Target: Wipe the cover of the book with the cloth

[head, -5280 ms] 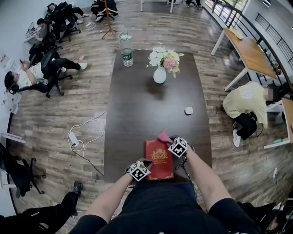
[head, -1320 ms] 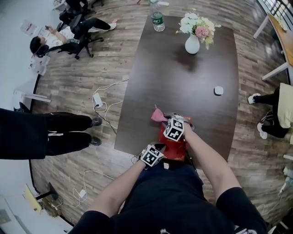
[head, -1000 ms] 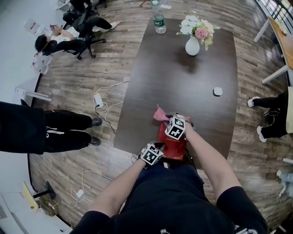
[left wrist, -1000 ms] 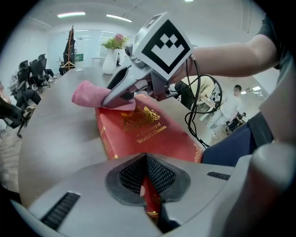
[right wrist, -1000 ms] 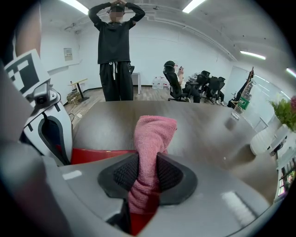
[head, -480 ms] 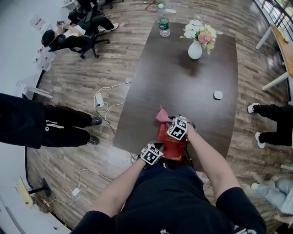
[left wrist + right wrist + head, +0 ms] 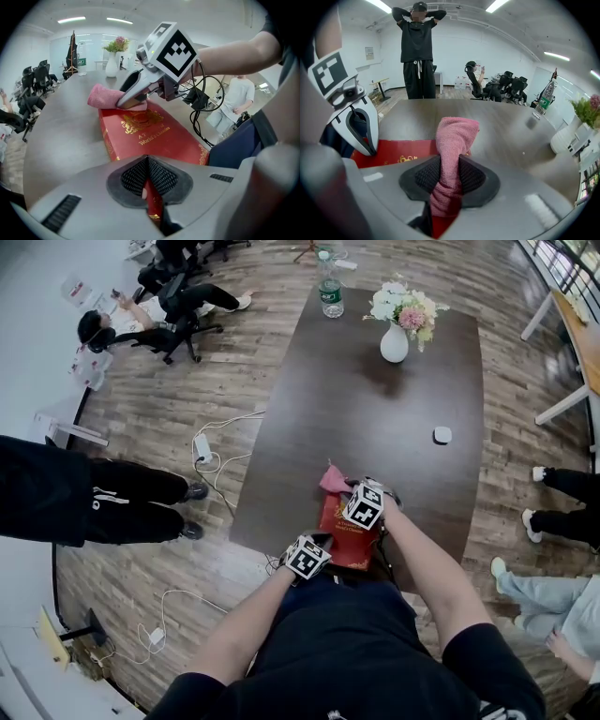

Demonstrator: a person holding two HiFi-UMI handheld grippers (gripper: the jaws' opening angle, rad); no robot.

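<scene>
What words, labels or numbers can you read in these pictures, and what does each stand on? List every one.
"World's Classics": gold print on the red book cover, seen in the left gripper view; the last word is unsure.
"A T...": the gold line above it; the rest is too small to read.
Bottle label: green, too small to read.

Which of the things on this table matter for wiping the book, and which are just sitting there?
For the job:
book, its near edge clamped by the left gripper
pink cloth, held by the right gripper

Lying about:
vase of flowers
water bottle
small white object
</scene>
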